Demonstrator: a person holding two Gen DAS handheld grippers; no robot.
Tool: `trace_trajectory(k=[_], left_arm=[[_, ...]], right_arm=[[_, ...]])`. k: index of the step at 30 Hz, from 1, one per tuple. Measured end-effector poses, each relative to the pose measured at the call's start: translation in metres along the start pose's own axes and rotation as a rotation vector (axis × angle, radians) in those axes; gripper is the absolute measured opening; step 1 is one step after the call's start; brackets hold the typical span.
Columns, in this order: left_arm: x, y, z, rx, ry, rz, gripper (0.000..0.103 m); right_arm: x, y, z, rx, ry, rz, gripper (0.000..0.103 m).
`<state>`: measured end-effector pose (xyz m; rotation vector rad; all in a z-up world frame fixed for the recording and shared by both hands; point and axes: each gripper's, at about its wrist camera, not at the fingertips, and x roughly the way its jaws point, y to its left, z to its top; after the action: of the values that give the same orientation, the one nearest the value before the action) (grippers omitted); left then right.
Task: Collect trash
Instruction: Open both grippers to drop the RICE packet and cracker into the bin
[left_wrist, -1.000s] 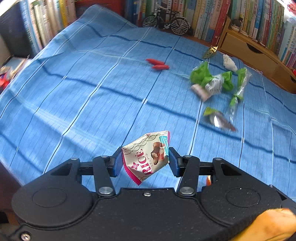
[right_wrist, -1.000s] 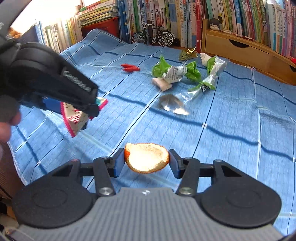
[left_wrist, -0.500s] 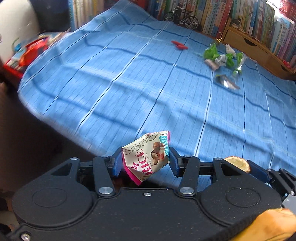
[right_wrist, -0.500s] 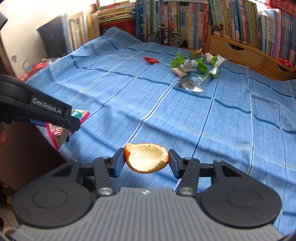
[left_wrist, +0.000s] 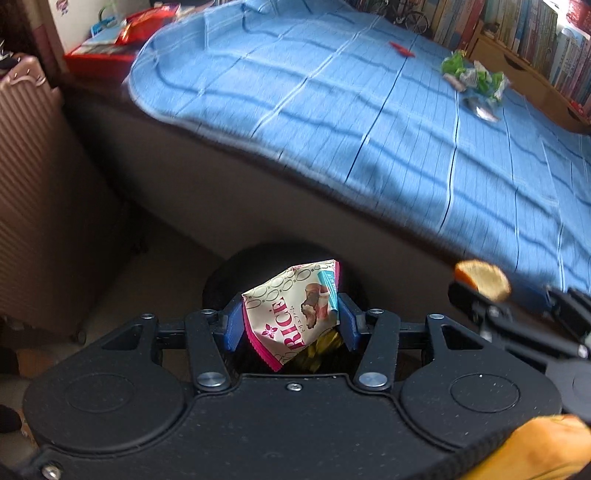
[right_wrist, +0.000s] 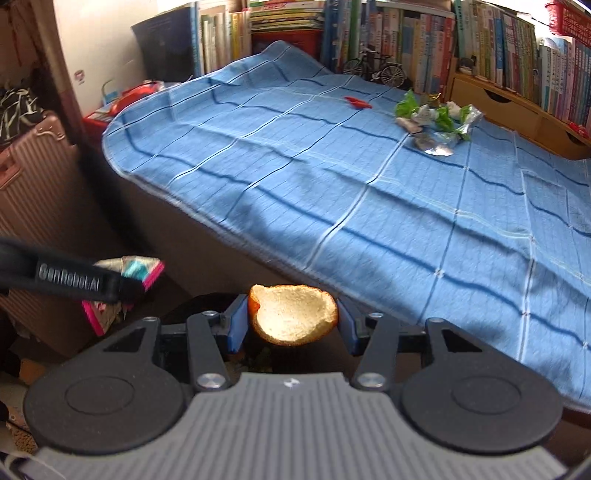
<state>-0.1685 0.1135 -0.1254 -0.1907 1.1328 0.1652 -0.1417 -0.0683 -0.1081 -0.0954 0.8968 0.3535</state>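
Left gripper (left_wrist: 290, 325) clamps a crinkled pink-edged rice snack wrapper (left_wrist: 291, 314) above a round black bin (left_wrist: 229, 277); right gripper (right_wrist: 292, 322) pinches a curved orange peel (right_wrist: 293, 314) beside the blue-plaid bed's edge (right_wrist: 236, 236).

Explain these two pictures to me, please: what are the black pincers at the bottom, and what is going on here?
No robot here: a person holds a hand-held pincer tool in each hand, each with a wide-angle camera looking along its two fingers. One picture comes from each tool.

The left gripper is pinching a snack wrapper above a dark bin on the floor. The right gripper is pinching a piece of orange peel.

Behind them is a bed with a blue blanket. More trash lies at its far side: green and clear wrappers and a small red scrap. Bookshelves stand behind.
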Motion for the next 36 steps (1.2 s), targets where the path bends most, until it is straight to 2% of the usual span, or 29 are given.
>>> trace_trajectory(k=[5,10,17,18,20,25,36], left_arm=[[0.001,0.011,-0.026,-0.002,0.03,0.0,0.05],[0.006,0.017,-0.033,-0.002,0.045,0.001,0.05],[0.016,0.021,-0.024,0.003,0.047,-0.002,0.056],[0.018,0.022,-0.022,0.001,0.044,0.007,0.059],[0.02,0.025,-0.016,-0.011,0.043,0.018,0.066],[0.021,0.034,-0.005,-0.048,0.025,-0.01,0.075],[0.027,0.031,0.006,-0.044,0.025,-0.007,0.084]], right_arm=[[-0.001,0.02,-0.013,-0.022,0.018,0.014,0.056],[0.003,0.033,-0.019,-0.044,0.036,0.027,0.056],[0.013,0.04,-0.009,-0.048,0.039,0.054,0.062],[0.015,0.04,-0.007,-0.048,0.035,0.058,0.068],[0.017,0.038,-0.001,-0.042,0.026,0.056,0.07],[0.019,0.032,0.011,-0.019,-0.002,0.057,0.081],[0.021,0.025,0.017,-0.009,-0.009,0.042,0.081]])
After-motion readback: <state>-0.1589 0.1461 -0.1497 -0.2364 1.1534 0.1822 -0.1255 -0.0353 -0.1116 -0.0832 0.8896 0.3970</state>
